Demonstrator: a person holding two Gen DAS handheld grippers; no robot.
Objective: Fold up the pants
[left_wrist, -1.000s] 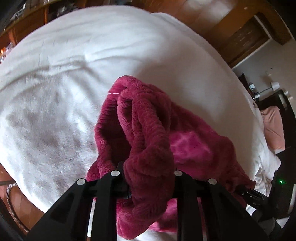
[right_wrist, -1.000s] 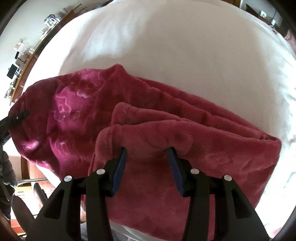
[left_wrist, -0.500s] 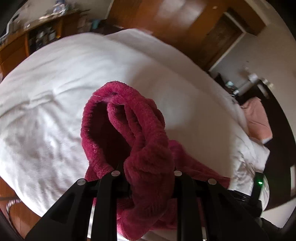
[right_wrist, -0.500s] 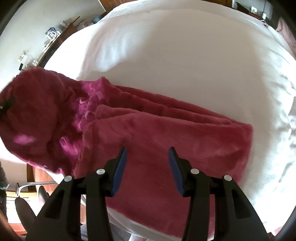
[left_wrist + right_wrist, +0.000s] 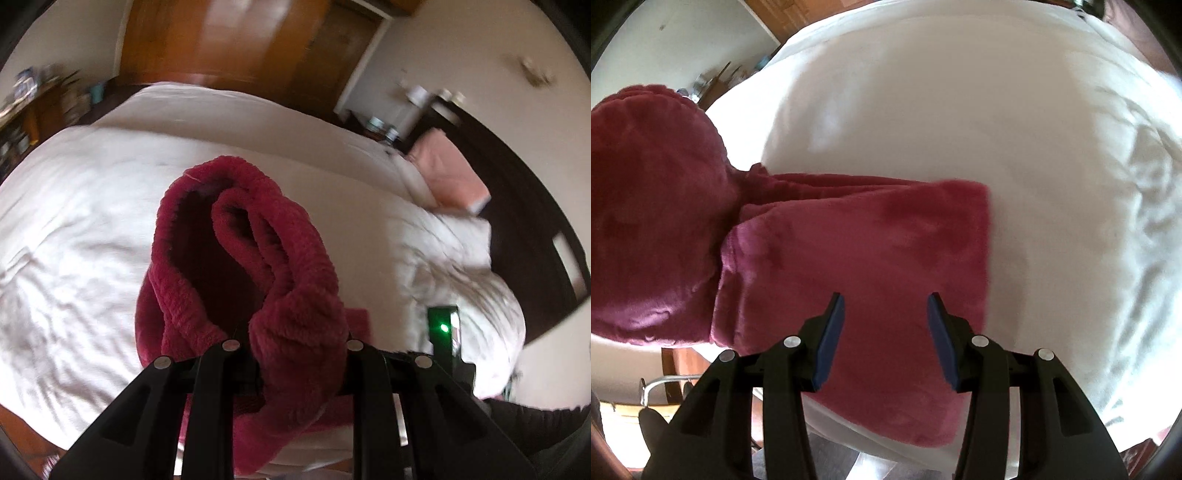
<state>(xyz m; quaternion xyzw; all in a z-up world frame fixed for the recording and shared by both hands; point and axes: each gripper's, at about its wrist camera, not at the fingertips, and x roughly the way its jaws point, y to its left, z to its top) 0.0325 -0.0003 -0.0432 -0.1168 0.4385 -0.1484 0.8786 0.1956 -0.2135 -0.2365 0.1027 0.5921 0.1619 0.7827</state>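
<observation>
Left gripper is clamped on a thick bunch of the pants, waistband end lifted off the bed and gaping straight ahead of its fingers. Over to the right gripper: jaws spread wide, gripping nothing, hovering just above the folded stretch of pants lying flat ahead and below it. Looks like a mid-task fold; the legs seem stacked, the raised end not yet laid over to the right. No containers anywhere, just a pink pillow far ahead-right
</observation>
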